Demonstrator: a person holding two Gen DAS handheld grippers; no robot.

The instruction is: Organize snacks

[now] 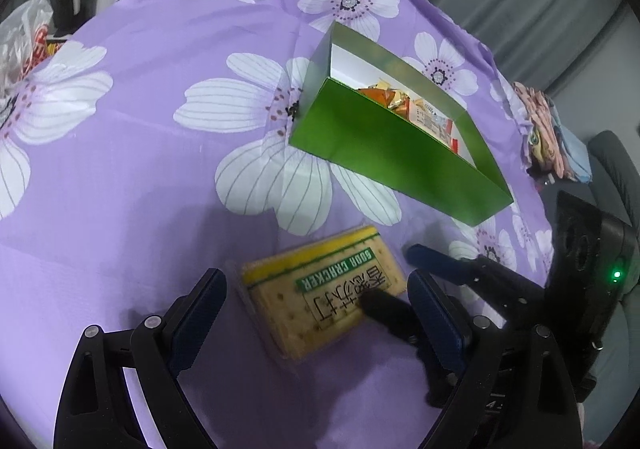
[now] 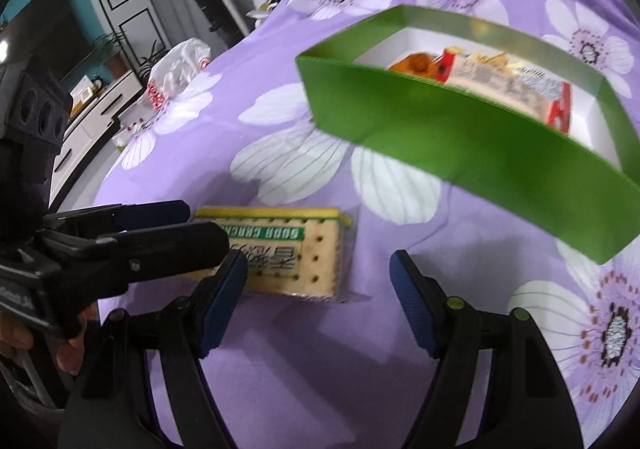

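In the left wrist view, a white plastic bag [image 1: 24, 37] with red print sits at the far left edge of the purple floral tablecloth [image 1: 140, 177]. The left gripper [image 1: 316, 297] hangs low over the cloth with its jaws spread wide, and the soda cracker pack [image 1: 320, 289] lies flat on the cloth between its blue-padded fingers [image 1: 200, 309], not clamped. A dark fingertip of the other gripper rests over the pack's right-hand part. Beyond the pack stands the open green box [image 1: 384, 153], with wrapped snacks [image 1: 416, 109] inside. At the right edge is the right gripper [image 1: 420, 261]. A crumpled patterned cloth [image 1: 552, 137] lies past the table's right edge.

In the right wrist view, the left gripper [image 2: 192, 225] reaches in from the left, its two fingers over the left end of the soda cracker pack [image 2: 304, 253]. The right gripper [image 2: 316, 289] is also wide open and holds nothing; the pack lies just ahead of its left finger. The green box [image 2: 440, 137] stands farther off to the right, well apart from the pack, with snack packets [image 2: 504, 85] visible inside it.
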